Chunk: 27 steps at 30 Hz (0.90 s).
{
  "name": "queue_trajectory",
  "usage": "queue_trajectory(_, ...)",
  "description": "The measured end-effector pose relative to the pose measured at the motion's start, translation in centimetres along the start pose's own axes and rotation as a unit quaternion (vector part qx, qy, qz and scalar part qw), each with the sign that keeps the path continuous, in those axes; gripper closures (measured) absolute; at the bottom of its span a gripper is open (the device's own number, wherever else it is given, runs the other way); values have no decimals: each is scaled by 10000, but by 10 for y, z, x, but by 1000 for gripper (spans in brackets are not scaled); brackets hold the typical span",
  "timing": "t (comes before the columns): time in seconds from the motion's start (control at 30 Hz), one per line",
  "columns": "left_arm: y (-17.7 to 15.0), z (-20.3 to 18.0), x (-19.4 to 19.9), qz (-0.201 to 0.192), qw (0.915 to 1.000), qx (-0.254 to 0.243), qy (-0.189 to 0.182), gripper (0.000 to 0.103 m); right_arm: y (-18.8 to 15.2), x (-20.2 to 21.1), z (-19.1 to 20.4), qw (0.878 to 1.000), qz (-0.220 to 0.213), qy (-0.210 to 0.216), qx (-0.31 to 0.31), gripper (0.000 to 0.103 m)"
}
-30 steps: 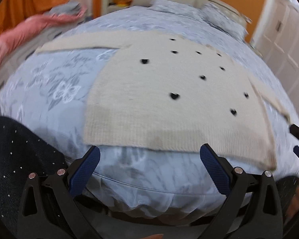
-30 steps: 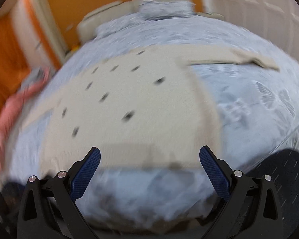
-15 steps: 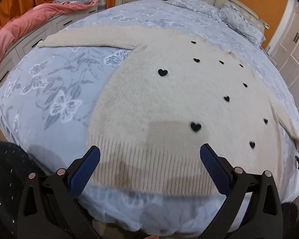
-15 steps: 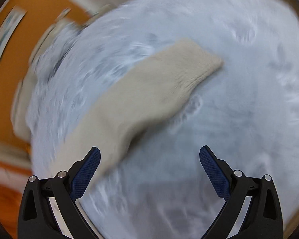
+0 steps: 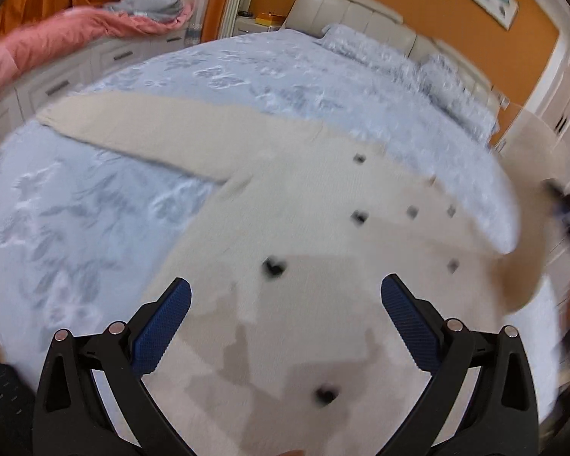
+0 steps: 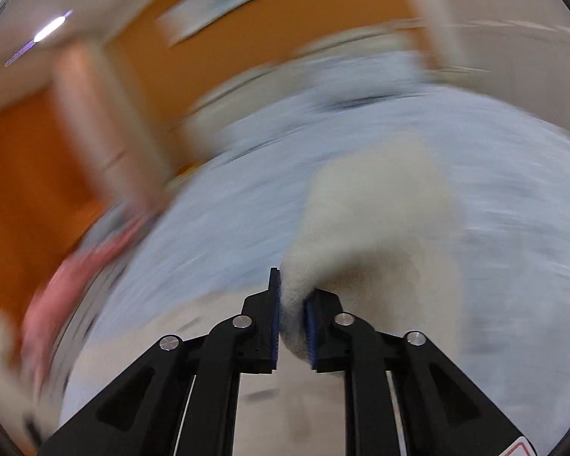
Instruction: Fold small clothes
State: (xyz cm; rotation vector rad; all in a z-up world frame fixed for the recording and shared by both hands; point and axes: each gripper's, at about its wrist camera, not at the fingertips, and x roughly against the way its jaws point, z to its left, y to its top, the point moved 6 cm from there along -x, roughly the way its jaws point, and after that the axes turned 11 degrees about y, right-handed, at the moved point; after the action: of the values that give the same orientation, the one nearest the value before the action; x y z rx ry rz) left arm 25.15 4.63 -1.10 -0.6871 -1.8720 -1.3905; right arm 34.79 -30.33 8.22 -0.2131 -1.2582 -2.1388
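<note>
A cream knit sweater (image 5: 323, 250) with small black hearts lies flat on the bed. Its left sleeve (image 5: 140, 129) stretches out to the left. My left gripper (image 5: 285, 304) is open and empty, hovering over the sweater's lower body. My right gripper (image 6: 290, 311) is shut on the cream right sleeve (image 6: 376, 220) and lifts it off the bed. In the left wrist view that raised sleeve (image 5: 528, 205) arcs up at the right edge. The right wrist view is strongly blurred.
The bed has a pale blue floral cover (image 5: 76, 220), pillows (image 5: 380, 49) and a beige headboard (image 5: 361, 11) at the far end. A pink duvet (image 5: 57, 41) lies on white drawers at the left. Orange walls and white wardrobe doors (image 5: 566, 91) stand behind.
My right gripper has closed on the right sleeve and raised it off the bed. My left gripper has moved forward over the sweater's body and stays open.
</note>
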Motion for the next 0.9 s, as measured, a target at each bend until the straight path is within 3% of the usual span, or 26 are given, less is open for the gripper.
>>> queue_trajectory(0.03,7,-3,-3,34,9999,92,-126,5,-19,-29,21,9994,247,131,195,62)
queue_trajectory(0.13,30,-15,-23,225,9978,299,-555,5,-66,-71,27,9960,693,-314,466,58)
queue_trajectory(0.27,51,-27,-75,671,9944,469,-672,5,-96,-21,-36,9941,592,-897,-146,55)
queue_trajectory(0.33,60,-32,-105,922,9902,776,-708,5,-109,0,-64,9898,518,-1247,-465,45)
queue_trajectory(0.43,74,-46,-135,1088,9828,1224,-859,5,-110,29,-127,9777,496,-1769,-1020,43)
queue_trajectory(0.5,76,-59,-155,1281,9785,1316,-943,5,-111,38,-144,9735,410,-1750,-1418,42)
queue_trajectory(0.57,74,-68,-180,1595,9731,1461,-800,6,-116,38,-152,9713,370,-1600,-1722,38)
queue_trajectory(0.6,74,-69,-184,1551,9732,1542,-711,7,-119,33,-156,9697,409,-1516,-1871,36)
queue_trajectory(0.63,78,-70,-183,1424,9754,1561,-624,11,-122,24,-159,9687,495,-1414,-1979,36)
queue_trajectory(0.67,83,-77,-182,1296,9791,1436,-627,30,-124,18,-160,9680,567,-1377,-2018,37)
queue_trajectory(0.7,86,-86,-182,1267,9813,1231,-759,72,-127,11,-160,9682,679,-1350,-1996,39)
queue_trajectory(0.73,88,-96,-181,1287,9810,1024,-1025,92,-127,2,-158,9689,822,-1373,-1888,58)
queue_trajectory(0.8,97,-108,-163,981,9850,733,-1218,94,-120,1,-154,9722,865,-1389,-1675,79)
queue_trajectory(0.9,98,-116,-121,491,9860,332,-1558,94,-94,30,-135,9844,321,-949,-1449,83)
